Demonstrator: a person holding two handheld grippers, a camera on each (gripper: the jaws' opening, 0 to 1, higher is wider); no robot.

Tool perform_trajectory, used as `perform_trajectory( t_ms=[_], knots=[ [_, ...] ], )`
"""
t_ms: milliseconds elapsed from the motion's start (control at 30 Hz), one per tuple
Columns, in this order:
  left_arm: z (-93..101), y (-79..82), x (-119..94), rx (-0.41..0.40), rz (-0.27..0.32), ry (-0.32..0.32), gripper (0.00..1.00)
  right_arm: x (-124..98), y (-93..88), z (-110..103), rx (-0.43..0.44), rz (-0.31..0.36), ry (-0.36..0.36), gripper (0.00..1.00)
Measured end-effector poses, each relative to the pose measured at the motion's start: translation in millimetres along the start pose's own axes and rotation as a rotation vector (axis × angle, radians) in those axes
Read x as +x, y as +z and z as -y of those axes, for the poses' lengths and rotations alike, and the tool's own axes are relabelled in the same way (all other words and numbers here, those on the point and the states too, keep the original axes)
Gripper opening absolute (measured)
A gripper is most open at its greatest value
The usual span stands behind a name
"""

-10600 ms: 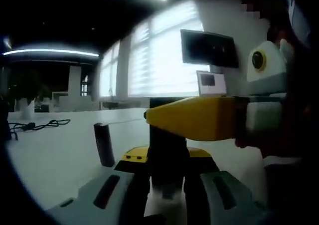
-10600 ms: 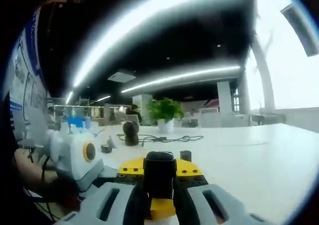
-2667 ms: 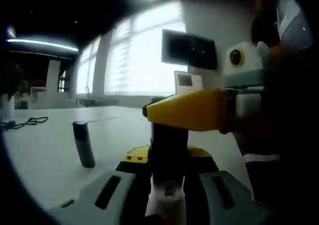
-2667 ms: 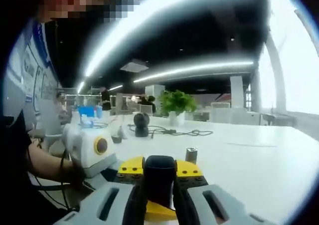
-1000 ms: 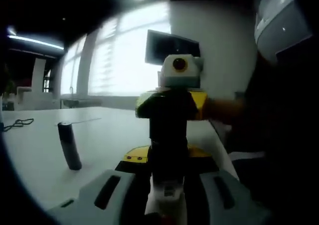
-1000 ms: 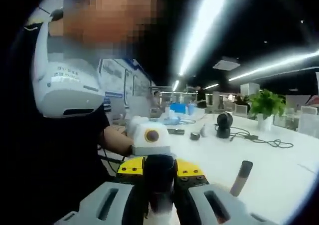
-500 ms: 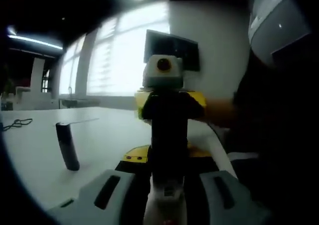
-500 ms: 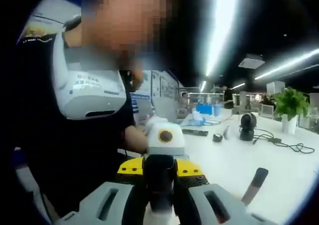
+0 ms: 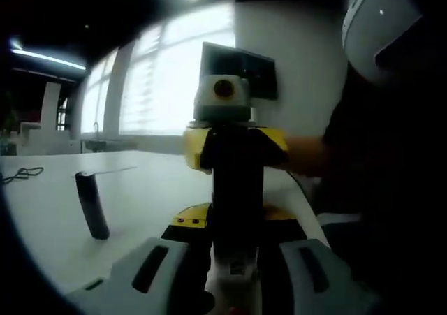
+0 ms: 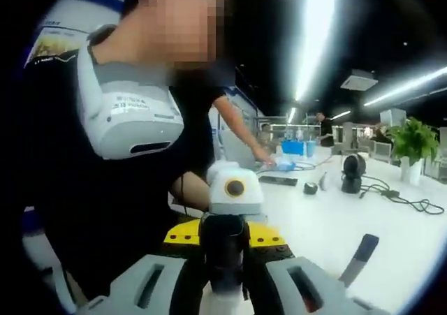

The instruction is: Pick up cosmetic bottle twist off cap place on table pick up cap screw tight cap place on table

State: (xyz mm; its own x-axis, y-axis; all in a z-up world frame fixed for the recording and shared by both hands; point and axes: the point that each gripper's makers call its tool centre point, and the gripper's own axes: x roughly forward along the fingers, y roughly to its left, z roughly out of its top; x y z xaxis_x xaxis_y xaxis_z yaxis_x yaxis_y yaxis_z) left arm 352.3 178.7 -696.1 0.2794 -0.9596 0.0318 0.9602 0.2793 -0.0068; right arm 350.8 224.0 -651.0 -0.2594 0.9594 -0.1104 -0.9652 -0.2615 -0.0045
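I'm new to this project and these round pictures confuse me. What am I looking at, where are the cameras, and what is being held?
No robot here: a person holds a hand-held gripper in each hand, and a fisheye camera rides on each, looking along its jaws. In the left gripper view, the left hand-held gripper clamps a dark cosmetic bottle upright; the right hand-held gripper, yellow and black, faces it and closes over the bottle's top. In the right gripper view, the right hand-held gripper looks back at the person, jaws shut on the dark cap end. On the white table stands a separate dark tube, leaning a little, with cables further off.
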Motion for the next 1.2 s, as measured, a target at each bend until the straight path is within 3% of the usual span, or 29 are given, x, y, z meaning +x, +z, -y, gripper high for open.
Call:
perform_trajectory(
  t_ms=[67,200,267,433,567,700,800,867,967,1033,1133,1200],
  knots=[
    [-0.9,0.0,0.0,0.001,-0.001,0.007,0.14,1.0,2.7,1.6,0.029,0.025,-0.056,0.31],
    [-6.0,0.1,-0.1,0.000,-0.002,0.035,0.14,-6.9,15.2,7.2,0.038,0.116,-0.207,0.40],
    [-9.6,0.1,0.8,0.002,-0.003,0.052,0.14,-12.7,22.1,10.2,0.054,0.166,-0.298,0.41],
    [-18.1,-0.2,4.5,0.005,-0.013,0.090,0.14,-23.0,29.6,8.7,0.062,0.219,-0.510,0.41],
    [-33.7,-1.0,5.8,0.003,-0.018,0.159,0.14,-35.1,40.9,8.2,0.099,0.296,-0.689,0.39],
    [-51.4,-1.4,10.0,0.000,-0.021,0.223,0.14,-40.4,34.0,11.8,0.096,0.261,-0.831,0.38],
    [-57.9,-1.7,13.4,0.003,-0.023,0.246,0.14,-46.5,30.0,18.7,0.116,0.286,-0.954,0.37],
    [-60.0,-1.9,14.6,0.005,-0.022,0.258,0.14,-50.3,23.8,22.8,0.101,0.257,-1.035,0.35],
    [-59.8,-1.9,14.7,0.011,-0.013,0.272,0.14,-47.2,24.7,25.0,0.046,0.241,-1.111,0.34],
    [-59.9,-1.5,14.4,0.016,-0.011,0.279,0.14,-41.9,21.4,28.6,-0.009,0.166,-1.149,0.34],
    [-60.3,-1.2,14.2,0.021,-0.008,0.284,0.14,-31.9,17.9,33.5,-0.004,0.149,-1.180,0.33],
    [-60.0,-1.3,14.3,0.019,-0.006,0.285,0.14,-32.3,10.5,39.8,-0.011,0.104,-1.225,0.32]
  ],
)
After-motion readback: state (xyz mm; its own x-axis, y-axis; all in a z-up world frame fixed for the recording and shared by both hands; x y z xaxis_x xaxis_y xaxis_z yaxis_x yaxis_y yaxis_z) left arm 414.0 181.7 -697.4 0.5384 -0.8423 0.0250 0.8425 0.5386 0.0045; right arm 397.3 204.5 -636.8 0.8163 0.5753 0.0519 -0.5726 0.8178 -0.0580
